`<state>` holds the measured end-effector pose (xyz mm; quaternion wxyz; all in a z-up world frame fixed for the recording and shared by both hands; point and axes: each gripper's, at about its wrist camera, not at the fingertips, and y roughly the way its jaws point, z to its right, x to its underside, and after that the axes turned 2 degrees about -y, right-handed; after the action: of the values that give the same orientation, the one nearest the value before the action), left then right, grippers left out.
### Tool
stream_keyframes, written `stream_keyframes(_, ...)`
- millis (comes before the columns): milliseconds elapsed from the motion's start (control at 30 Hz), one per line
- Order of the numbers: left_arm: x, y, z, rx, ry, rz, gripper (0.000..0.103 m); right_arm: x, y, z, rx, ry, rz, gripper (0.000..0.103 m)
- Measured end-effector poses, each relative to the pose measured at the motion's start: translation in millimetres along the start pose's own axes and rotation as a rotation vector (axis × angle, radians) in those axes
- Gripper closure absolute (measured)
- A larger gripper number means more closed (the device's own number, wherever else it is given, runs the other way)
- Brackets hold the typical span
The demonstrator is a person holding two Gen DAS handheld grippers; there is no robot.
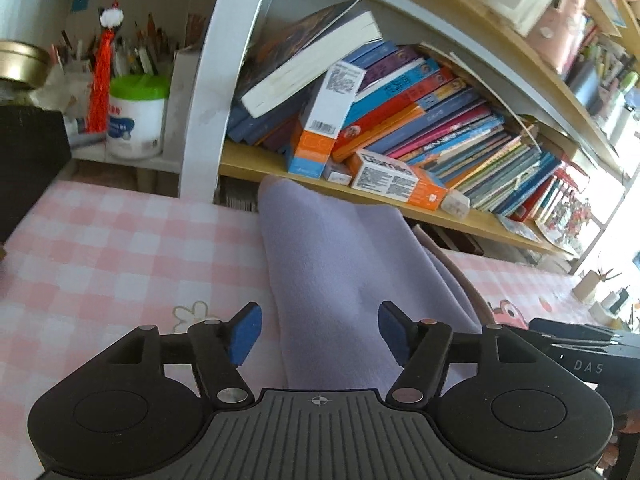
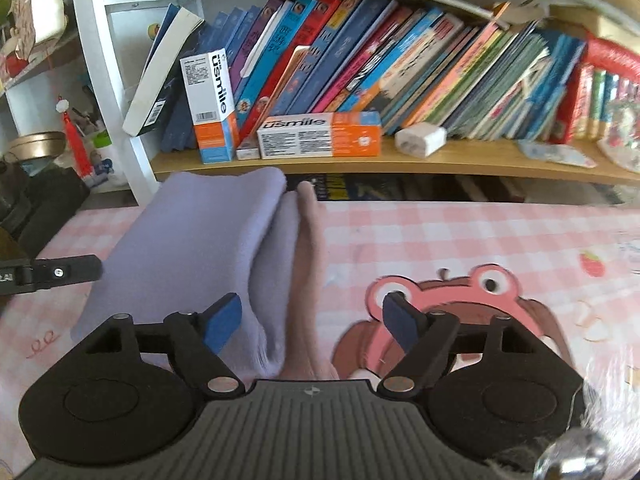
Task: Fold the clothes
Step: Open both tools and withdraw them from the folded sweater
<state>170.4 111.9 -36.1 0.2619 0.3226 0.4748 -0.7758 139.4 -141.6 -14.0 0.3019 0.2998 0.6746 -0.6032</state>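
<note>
Left gripper (image 1: pixel 320 330): jaws spread wide, nothing pinched, the folded lavender garment (image 1: pixel 340 264) lying on the counter (image 1: pixel 100 248) under the gap. Right gripper (image 2: pixel 312 322): also wide apart and empty, poised over the garment's right edge, where a pink layer (image 2: pixel 310 248) shows (same piece or a 2nd, unclear). Beyond the cloth, a shelf (image 2: pixel 440 160) of leaning books (image 2: pixel 400 68).

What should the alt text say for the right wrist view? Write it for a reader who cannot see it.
The right gripper, jaws open and holding nothing, points over a folded lavender garment with a pink layer beneath, lying on a pink checked tablecloth. Behind it, a wooden shelf holds leaning books and two toothpaste boxes. The left gripper's tip shows at the left edge.
</note>
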Motion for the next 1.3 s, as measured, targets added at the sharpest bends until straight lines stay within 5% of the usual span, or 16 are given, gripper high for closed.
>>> stream_keyframes(567,43,-44,43,-0.091,-0.020,-0.005,0.019,41,-56,-6,0.117,-0.035,-0.009,0.009)
stream_keyframes(1000,68,-52,67,-0.228,-0.004,-0.029,0.014,61,-64,1,0.094,-0.026,-0.068,0.003)
stream_keyframes(1300,72,-54,76,-0.257,0.018,-0.030,0.010,65,-61,3,0.077,-0.037,-0.085,0.003)
